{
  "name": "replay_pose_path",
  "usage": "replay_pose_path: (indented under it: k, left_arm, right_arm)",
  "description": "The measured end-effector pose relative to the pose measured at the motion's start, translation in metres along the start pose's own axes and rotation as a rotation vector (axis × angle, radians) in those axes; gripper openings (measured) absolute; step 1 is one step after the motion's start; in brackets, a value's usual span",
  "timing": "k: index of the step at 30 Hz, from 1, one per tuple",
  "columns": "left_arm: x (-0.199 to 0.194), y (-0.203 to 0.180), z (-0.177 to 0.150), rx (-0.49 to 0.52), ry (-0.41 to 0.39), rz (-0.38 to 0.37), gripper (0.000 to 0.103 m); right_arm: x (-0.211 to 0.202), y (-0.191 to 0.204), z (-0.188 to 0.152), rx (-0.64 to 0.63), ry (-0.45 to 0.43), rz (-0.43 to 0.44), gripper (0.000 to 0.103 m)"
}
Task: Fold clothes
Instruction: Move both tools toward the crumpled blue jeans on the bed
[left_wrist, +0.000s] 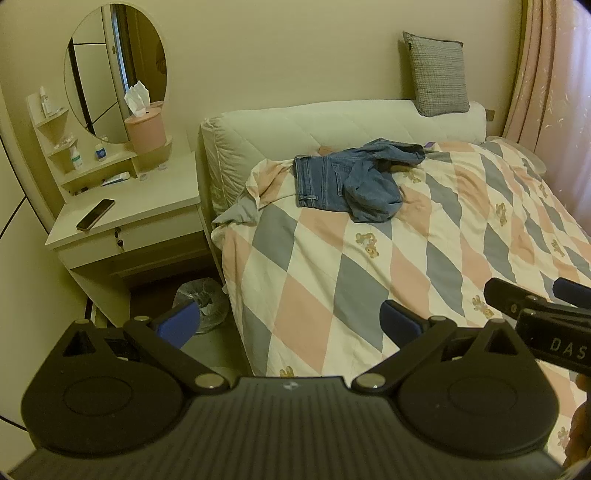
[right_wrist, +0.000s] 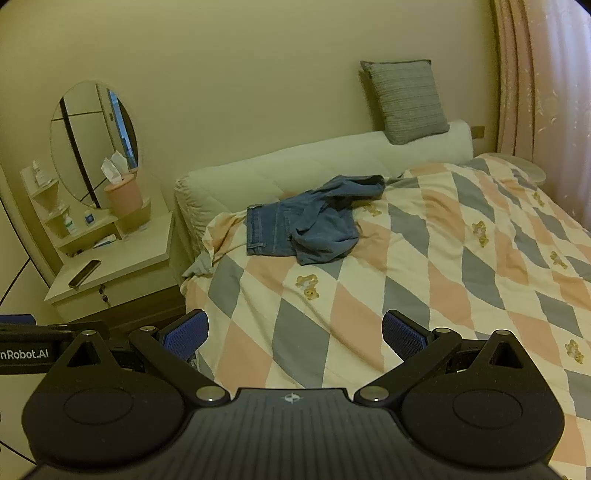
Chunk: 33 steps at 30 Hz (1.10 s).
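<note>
Left wrist: crumpled jeans (left_wrist: 347, 181) on bed (left_wrist: 332, 280).

I hold my left gripper (left_wrist: 290, 325) level with its blue-padded jaws spread wide and nothing between them. My right gripper (right_wrist: 295, 334) sits the same way, jaws wide apart and empty. The two are side by side and close: the right one's fingers (left_wrist: 517, 295) poke in just right of my left gripper's own.

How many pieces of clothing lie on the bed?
1: crumpled blue jeans on the checked quilt near the headboard. Something more may be hidden under the heap.
</note>
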<state>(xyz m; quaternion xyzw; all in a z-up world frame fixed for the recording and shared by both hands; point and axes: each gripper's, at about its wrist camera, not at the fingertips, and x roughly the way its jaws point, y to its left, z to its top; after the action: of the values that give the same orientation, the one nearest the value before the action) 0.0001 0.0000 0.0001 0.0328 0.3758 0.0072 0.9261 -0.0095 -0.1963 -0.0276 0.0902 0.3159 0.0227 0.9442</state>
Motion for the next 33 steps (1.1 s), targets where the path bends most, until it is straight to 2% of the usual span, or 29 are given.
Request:
replay_pose_path:
  k: [17,33]
  left_arm:
    - [0.006,-0.004,0.003,0.018,0.013,-0.024,0.102]
    - [0.019,-0.002,0.002,0.022,0.065,-0.137,0.102]
  right_arm:
    - [0.002,-0.015,-0.003,-0.004,-0.003,0.0,0.103]
    - [0.005,-0.009,0.003,-0.004,0.004,-0.025,0.103]
